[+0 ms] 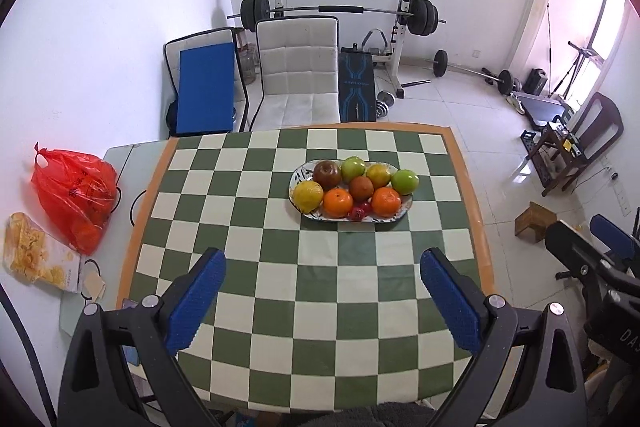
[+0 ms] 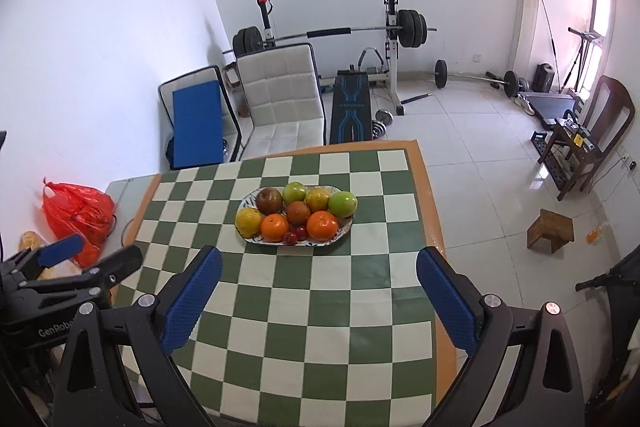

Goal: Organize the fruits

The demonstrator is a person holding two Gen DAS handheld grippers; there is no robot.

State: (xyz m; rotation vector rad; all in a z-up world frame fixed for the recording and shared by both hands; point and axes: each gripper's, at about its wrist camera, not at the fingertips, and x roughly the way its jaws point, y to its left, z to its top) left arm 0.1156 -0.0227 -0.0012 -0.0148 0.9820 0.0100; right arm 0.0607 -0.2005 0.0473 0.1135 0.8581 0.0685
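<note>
Covering most of the bench (image 1: 120, 155), a green-and-cream checkered cloth (image 1: 304, 291) with an orange border. Oval patterned plate (image 1: 404, 211), on the cloth toward 12 o'clock from both tools, well apart from them. Plate contents, piled and touching: two green apples (image 1: 405, 181) at 12 and 3 o'clock; dark red apple (image 1: 327, 174) at 11; yellow fruit (image 1: 308, 195) at 9; two oranges (image 1: 386, 202) along the 6 o'clock rim; small red fruit (image 1: 357, 213) between those oranges. Red plastic bag (image 1: 74, 195), at the bench's 9 o'clock edge, off the cloth. Left tool (image 1: 322, 277): blue-padded fingers spread wide, nothing between, hovering over the cloth. Right tool (image 2: 318, 277): fingers likewise wide, nothing held, above the cloth's near part.
</note>
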